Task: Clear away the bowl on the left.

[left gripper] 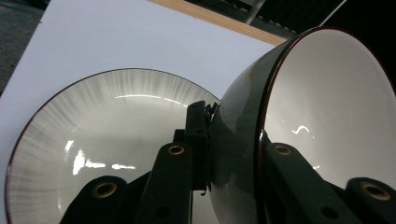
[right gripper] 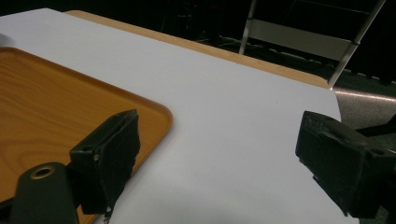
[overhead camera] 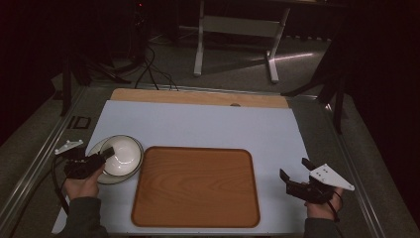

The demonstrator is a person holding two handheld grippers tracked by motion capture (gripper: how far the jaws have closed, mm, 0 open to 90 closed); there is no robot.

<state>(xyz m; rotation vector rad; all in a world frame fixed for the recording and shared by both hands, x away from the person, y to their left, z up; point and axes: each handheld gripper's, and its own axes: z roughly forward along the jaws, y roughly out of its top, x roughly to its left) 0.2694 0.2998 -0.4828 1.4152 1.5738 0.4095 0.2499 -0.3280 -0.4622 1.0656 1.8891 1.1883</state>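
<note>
Your left gripper (overhead camera: 100, 157) is clamped on the bowl's (overhead camera: 121, 153) rim, one jaw inside the white hollow, the other pressed against the dark outer wall; the left gripper view shows the bowl (left gripper: 327, 107) tipped up on edge above the plate (left gripper: 107, 140) at the table's left side. Judge it as glazed ceramic: stiff, fairly heavy for a rim pinch, slick under the pads and apt to chip if it knocks the plate. With hold on one edge only, the weight will want to swing it round, so keep your wrist steady and move slowly. The plate is likely just as slippery and brittle, and its low rim is the only place to take it. Beside it lies the wooden tray (overhead camera: 195, 186). Farther right, your right gripper (overhead camera: 296, 174) hovers over the white mat (overhead camera: 208, 126), jaws spread wide, empty.
</note>
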